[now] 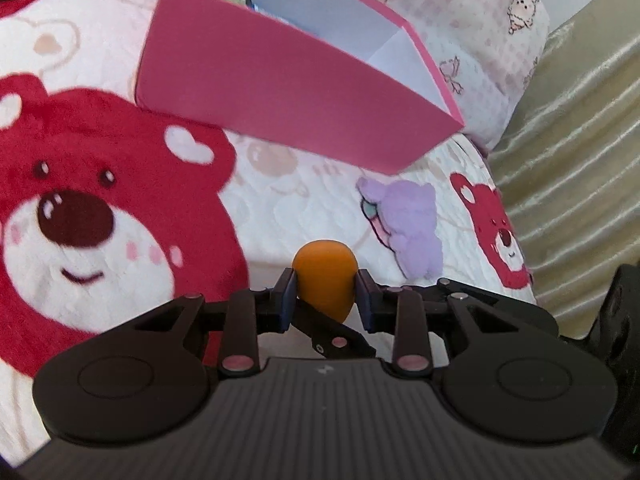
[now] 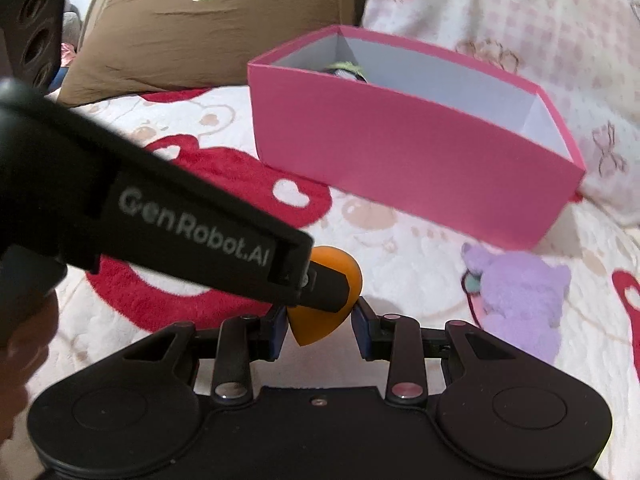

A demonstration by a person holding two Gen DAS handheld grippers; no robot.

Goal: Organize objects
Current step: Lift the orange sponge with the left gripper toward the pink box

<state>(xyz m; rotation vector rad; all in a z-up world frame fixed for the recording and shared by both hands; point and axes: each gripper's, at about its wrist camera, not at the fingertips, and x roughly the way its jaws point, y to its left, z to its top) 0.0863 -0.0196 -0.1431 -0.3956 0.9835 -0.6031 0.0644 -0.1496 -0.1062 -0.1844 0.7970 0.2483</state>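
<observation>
An orange egg-shaped toy (image 1: 325,280) sits between the pads of my left gripper (image 1: 326,296), which is shut on it. In the right wrist view the same orange toy (image 2: 316,326) has its pointed end pinched by my right gripper (image 2: 320,332), while a finger of the left gripper (image 2: 328,286) crosses over its top. A pink open box (image 1: 280,92) (image 2: 400,152) stands on the bed beyond, with a dark and green item (image 2: 348,70) inside at its far end. A purple plush toy (image 1: 412,228) (image 2: 516,300) lies on the blanket to the right, in front of the box.
The bed is covered by a white blanket with red bears (image 1: 80,200). A brown pillow (image 2: 200,28) and a pink-patterned pillow (image 2: 520,20) lie behind the box. Beige ribbed fabric (image 1: 580,160) runs along the right side. A hand (image 2: 20,340) shows at lower left.
</observation>
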